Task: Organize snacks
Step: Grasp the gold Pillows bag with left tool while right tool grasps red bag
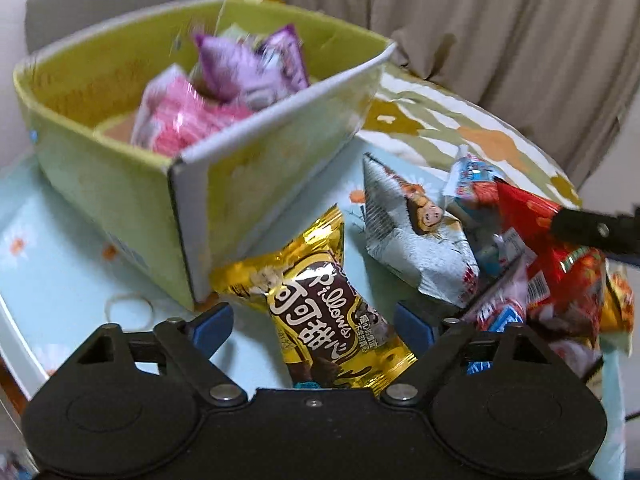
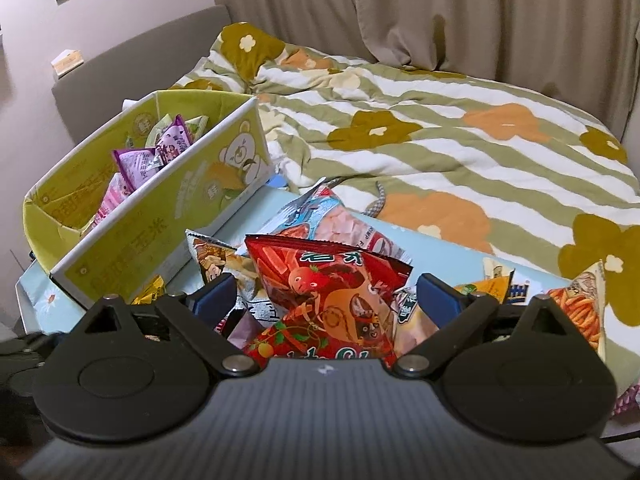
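So right now we've got both grippers spread wide with nothing clamped: the left gripper point(image 1: 312, 320) straddles the gold Pillows packet point(image 1: 320, 304) lying just in front of the green box point(image 1: 120, 196), the right gripper point(image 2: 326, 294) straddles the red packet point(image 2: 332, 292) on the heap beside that box. Our worry is these puffy foil bags squirting out if we pinch a corner. Bumping the box, already holding purple and pink packs, could also shove it.

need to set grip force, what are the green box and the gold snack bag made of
Green box: looks like printed cardboard, matte; the cut corner edge shows a pale board core. Gold snack bag: seems to be metallised plastic film, glossy; it shows crinkles and bright glints. Contents can't be told.
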